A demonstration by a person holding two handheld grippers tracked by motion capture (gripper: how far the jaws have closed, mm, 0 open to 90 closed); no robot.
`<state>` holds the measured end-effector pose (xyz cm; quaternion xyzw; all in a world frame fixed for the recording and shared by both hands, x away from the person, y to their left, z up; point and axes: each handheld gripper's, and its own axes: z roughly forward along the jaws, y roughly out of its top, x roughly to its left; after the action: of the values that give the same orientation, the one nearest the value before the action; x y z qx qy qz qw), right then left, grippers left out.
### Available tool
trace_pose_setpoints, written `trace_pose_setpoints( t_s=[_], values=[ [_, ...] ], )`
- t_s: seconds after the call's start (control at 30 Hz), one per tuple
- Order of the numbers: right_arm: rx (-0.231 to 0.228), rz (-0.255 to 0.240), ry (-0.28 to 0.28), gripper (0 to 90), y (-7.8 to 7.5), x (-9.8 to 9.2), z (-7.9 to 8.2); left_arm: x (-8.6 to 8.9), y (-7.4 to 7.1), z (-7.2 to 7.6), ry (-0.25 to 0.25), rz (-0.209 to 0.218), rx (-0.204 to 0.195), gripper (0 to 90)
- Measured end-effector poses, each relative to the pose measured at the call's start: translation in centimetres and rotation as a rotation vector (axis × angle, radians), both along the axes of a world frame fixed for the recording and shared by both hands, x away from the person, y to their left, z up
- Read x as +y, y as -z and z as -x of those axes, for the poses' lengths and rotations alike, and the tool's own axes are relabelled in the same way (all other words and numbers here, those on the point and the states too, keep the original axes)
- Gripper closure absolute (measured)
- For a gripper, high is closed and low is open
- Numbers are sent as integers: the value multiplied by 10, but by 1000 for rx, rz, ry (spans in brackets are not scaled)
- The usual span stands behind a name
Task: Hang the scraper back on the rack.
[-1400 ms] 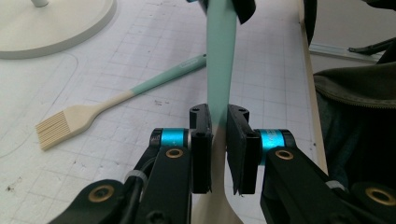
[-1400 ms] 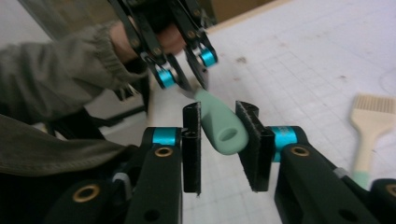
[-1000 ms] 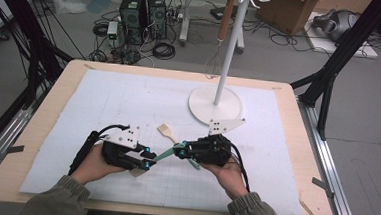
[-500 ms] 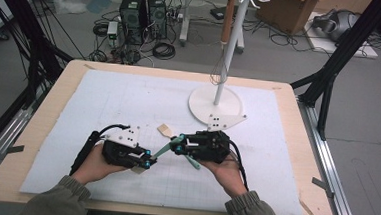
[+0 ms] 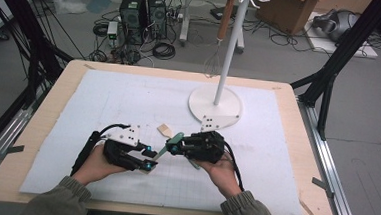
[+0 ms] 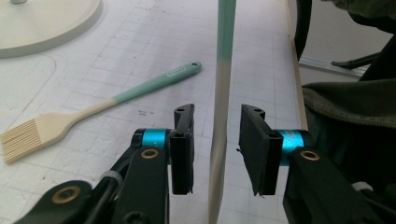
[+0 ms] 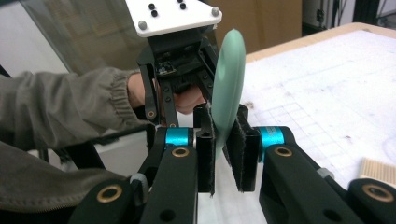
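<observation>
While the right gripper (image 7: 223, 154) pinches the spatula's (image 7: 227, 93) green blade, its pale handle runs between the left gripper's (image 6: 216, 149) spread jaws.
Those left jaws have just been opening; their pads stand clear on both sides of the handle. Above the mat (image 5: 129, 98), the spatula spans the two grippers. A brush (image 6: 98, 109) lies flat just beyond.

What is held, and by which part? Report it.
The right gripper, fingers just closed, pinches the teal end of the teal-and-cream utensil. The left gripper, fingers just opened, flanks its cream part without pressing.
</observation>
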<state>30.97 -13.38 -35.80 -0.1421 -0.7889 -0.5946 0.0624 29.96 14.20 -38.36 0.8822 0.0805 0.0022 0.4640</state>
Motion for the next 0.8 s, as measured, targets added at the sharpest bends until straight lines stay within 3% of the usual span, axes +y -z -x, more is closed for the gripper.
trace_pose_setpoints(
  t_s=[0.07, 0.13, 0.27, 0.47, 0.67, 0.8],
  values=[
    [-3, -1, -2, 822, -2, 0, 2, -1, 0, 1, 11, -2, -6, 703],
    [-7, -5, -7, 821, -2, 1, 3, -3, 0, 2, 23, -9, -11, 800],
    [-14, -27, 16, 800, -2, 5, 5, -1, 0, 1, 11, 17, -5, 843],
    [-22, -46, 39, 745, 3, 14, 6, 3, -3, 1, -20, 73, 5, 845],
    [-11, -60, 34, 819, 10, 21, 6, 4, -2, 0, -24, 108, 20, 843],
    [-11, -54, 41, 838, 9, 20, 6, 4, -2, 0, -42, 97, 7, 779]
  ],
)
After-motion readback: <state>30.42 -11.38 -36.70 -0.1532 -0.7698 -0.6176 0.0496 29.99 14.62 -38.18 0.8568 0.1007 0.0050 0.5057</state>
